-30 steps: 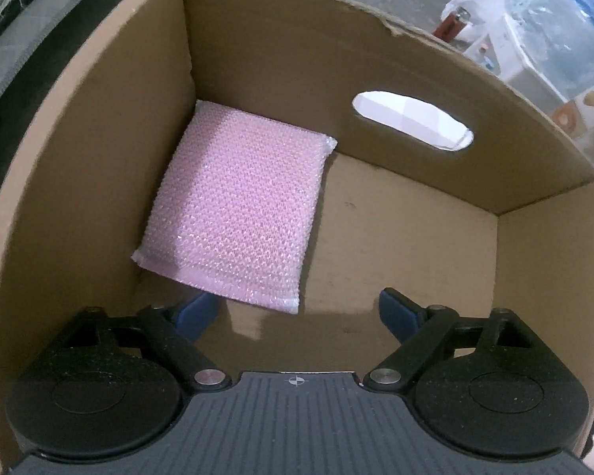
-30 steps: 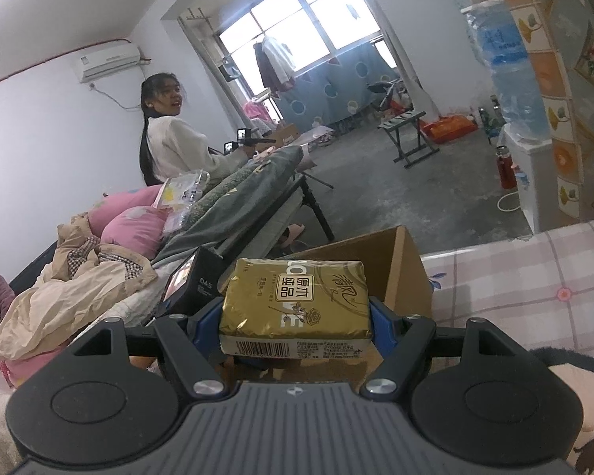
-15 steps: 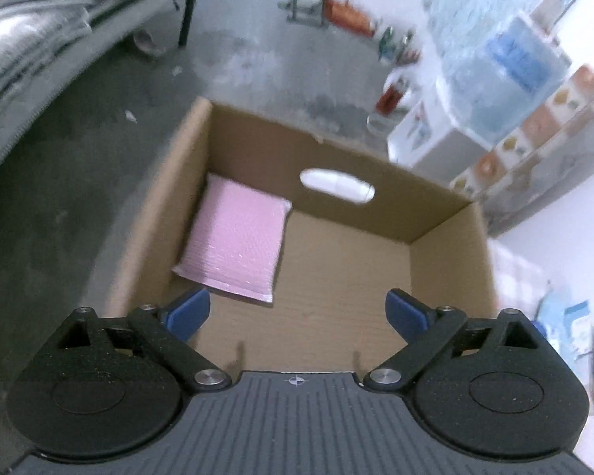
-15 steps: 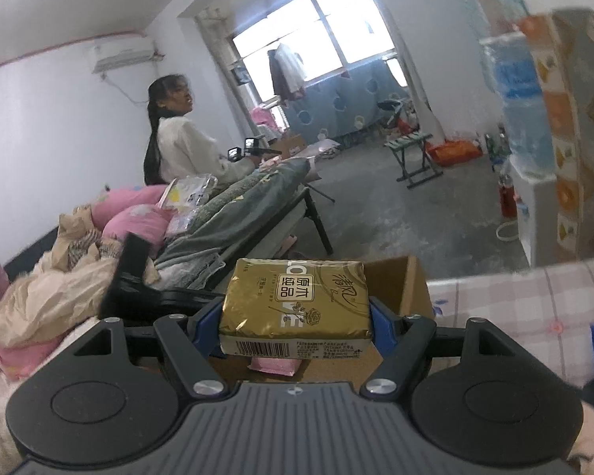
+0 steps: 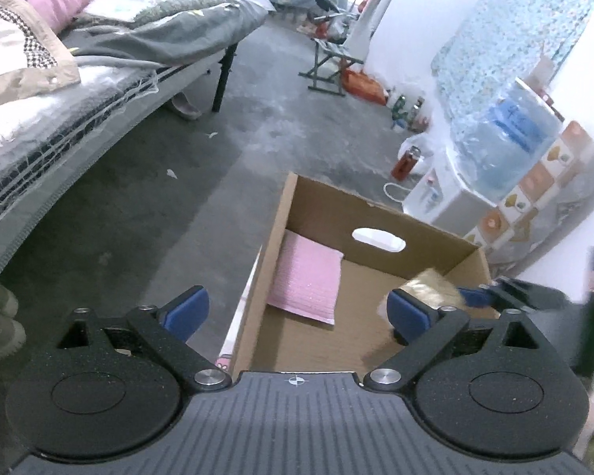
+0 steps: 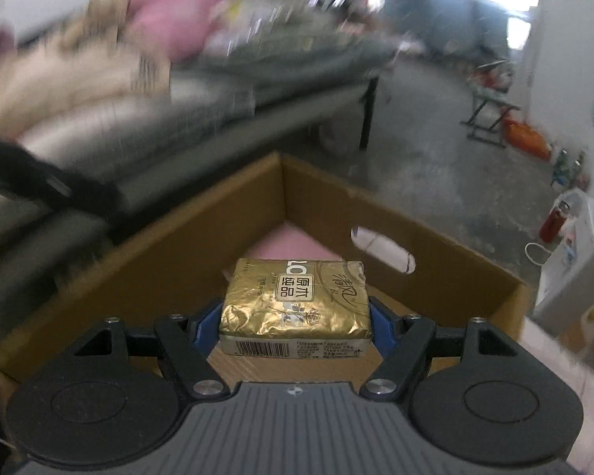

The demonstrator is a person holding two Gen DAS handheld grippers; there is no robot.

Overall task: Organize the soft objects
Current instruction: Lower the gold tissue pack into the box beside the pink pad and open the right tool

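Observation:
An open cardboard box (image 5: 376,213) stands on the floor with a pink sponge pad (image 5: 307,277) lying flat in its far left corner. My left gripper (image 5: 297,310) is open and empty, raised above the box's near left edge. My right gripper (image 6: 295,322) is shut on a gold tissue pack (image 6: 295,299) and holds it over the box (image 6: 202,237); the pad (image 6: 293,245) shows behind the pack. In the left wrist view the tissue pack (image 5: 429,287) and the right gripper enter over the box's right side.
A bed (image 5: 99,91) with grey bedding and piled clothes runs along the left. A water dispenser (image 5: 507,150) and a red bottle (image 5: 406,162) stand beyond the box. A folding stool (image 5: 328,63) is further back on the concrete floor.
My left gripper rose out of the box and drew back to the left. My right gripper swung down with the tissue pack until it was over the box.

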